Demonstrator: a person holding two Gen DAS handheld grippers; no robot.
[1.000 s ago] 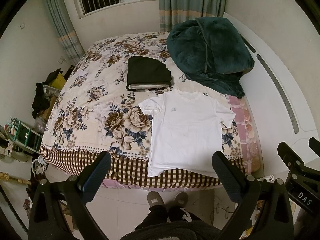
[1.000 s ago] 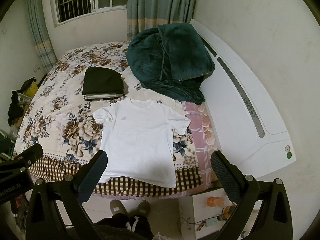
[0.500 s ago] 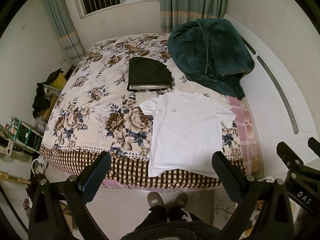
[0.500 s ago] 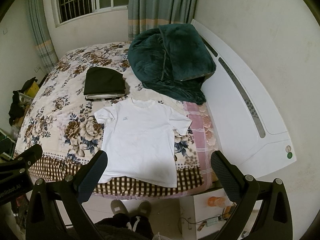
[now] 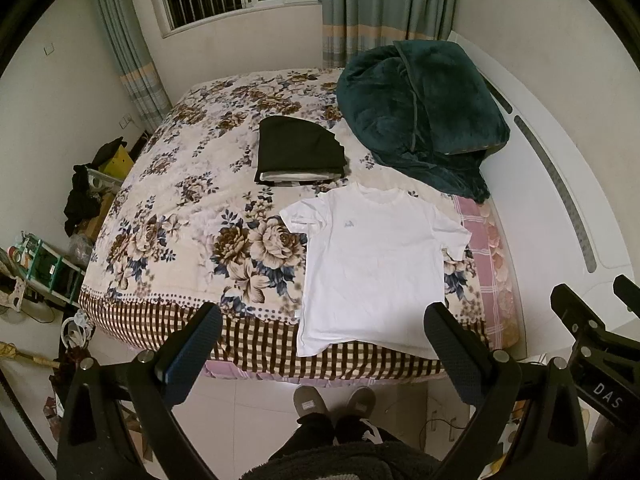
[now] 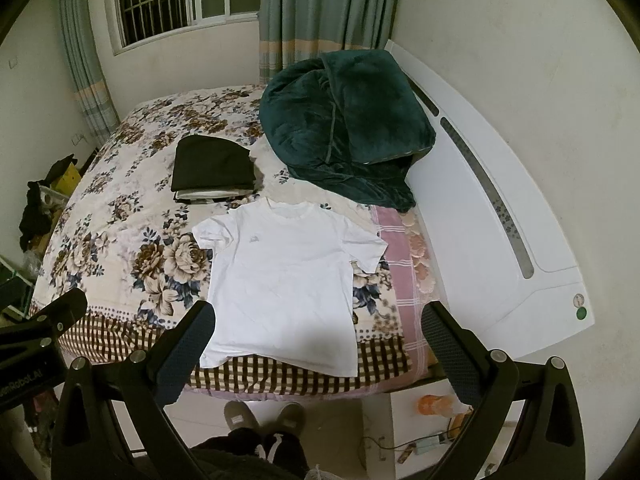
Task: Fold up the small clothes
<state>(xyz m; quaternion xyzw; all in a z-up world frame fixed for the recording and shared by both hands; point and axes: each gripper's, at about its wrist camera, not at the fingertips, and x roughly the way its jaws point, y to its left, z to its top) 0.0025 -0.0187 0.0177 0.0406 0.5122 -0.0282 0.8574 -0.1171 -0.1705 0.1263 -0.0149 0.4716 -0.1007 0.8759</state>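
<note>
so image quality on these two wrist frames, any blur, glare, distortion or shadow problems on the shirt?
Left wrist view: strong fisheye bowing at the edges, dark vignette corners, dim warm light; white T-shirt sharp, no glare. Right wrist view: same bowing; a soft shadow darkens the shirt's lower hem, and the white headboard is bright but not blown out.

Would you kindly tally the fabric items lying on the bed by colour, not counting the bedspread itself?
White: 1, the T-shirt, spread flat.
Black: 1, the folded garment, with something lighter showing beneath its near edge.
Dark green: 1, the blanket, heaped.
Total: 3.
</note>
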